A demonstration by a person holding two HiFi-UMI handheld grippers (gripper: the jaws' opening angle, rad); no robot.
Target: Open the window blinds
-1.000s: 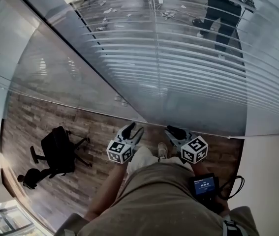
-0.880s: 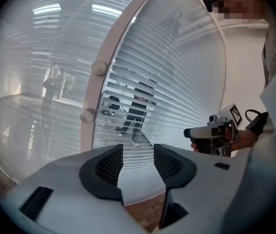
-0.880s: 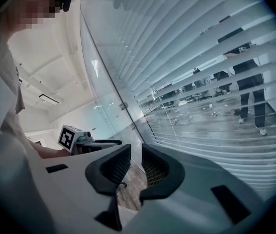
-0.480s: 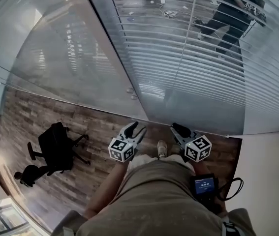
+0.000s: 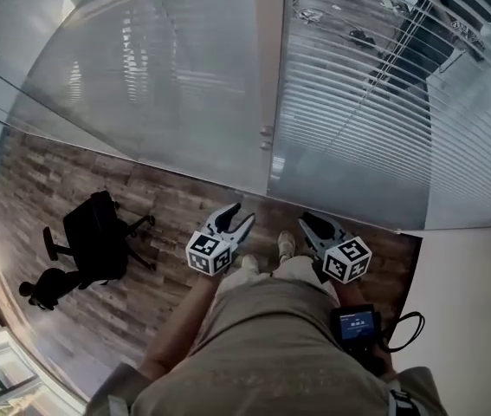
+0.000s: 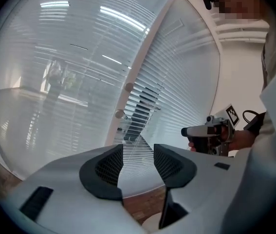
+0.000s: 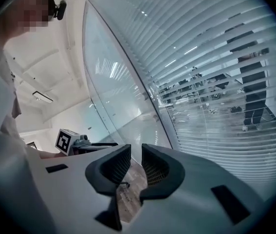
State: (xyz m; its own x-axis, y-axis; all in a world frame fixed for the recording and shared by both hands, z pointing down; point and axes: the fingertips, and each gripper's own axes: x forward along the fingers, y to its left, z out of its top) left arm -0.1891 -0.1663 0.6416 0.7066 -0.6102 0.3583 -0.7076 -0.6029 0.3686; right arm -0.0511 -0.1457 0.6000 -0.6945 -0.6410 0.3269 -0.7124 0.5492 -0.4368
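The window blinds [image 5: 375, 102] fill the upper right of the head view. They hang full length behind glass, with the slats tilted enough to show a person [image 5: 418, 46] in dark clothes standing on the far side. Left of the blinds runs a frosted glass wall [image 5: 167, 85], and a pale upright frame separates the two. A wooden floor [image 5: 63, 189] stretches out below the blinds and the glass. A white wall [image 5: 479, 319] meets the blinds at their lower right corner.

Tan trousers [image 5: 262, 336] take up the bottom of the view, directly below the blinds. A black office chair [image 5: 98, 241] stands on the floor well to the left of the blinds, near the foot of the glass wall.

Both grippers are held low, just short of the blinds' bottom edge and touching nothing. The left gripper [image 5: 235, 217] points towards the frame; its fingers [image 6: 109, 165] stand moderately apart with only air between them. The right gripper [image 5: 311, 223] points at the blinds' lower edge. Its fingers [image 7: 113, 167] leave a narrower gap, also empty.

A small screen device [image 5: 358, 326] sits at the hip, below the blinds' right end. Two round knobs [image 5: 266, 137] sit on the frame at the blinds' left edge.
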